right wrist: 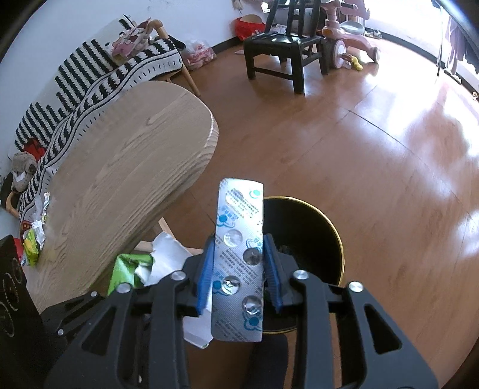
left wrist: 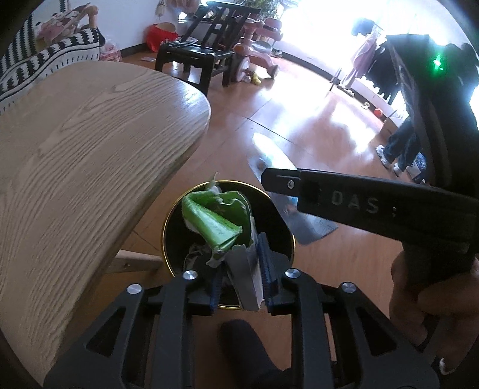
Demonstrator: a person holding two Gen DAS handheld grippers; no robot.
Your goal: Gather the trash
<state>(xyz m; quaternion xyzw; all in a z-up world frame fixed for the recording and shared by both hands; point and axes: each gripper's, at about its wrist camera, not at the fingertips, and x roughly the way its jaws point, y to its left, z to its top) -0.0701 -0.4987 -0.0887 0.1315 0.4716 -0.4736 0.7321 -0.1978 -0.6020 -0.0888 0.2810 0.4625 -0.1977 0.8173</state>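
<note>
Table edge [right wrist: 179, 167] crowds the black bin [right wrist: 329, 227]; right gripper [right wrist: 238, 269] loosely brackets an upright blister pack [right wrist: 239, 239], left gripper [left wrist: 242, 269] pinches a green wrapper [left wrist: 215, 218].

Table [right wrist: 119, 167]: oval, light oak grain. Top bare save for crumpled wrappers [right wrist: 37, 233], white and yellow-green, at its 8 o'clock edge in the right wrist view.

Floor [right wrist: 374, 155]: glossy brown boards with window glare. Directly on it: black bin [right wrist: 335, 239] with gold rim, at 4 o'clock of the table, close by its edge; black chair [right wrist: 281, 48] at 1 o'clock, well apart; pink tricycle [right wrist: 347, 39] just beside the chair; red bag [right wrist: 248, 27] against the wall.
</note>
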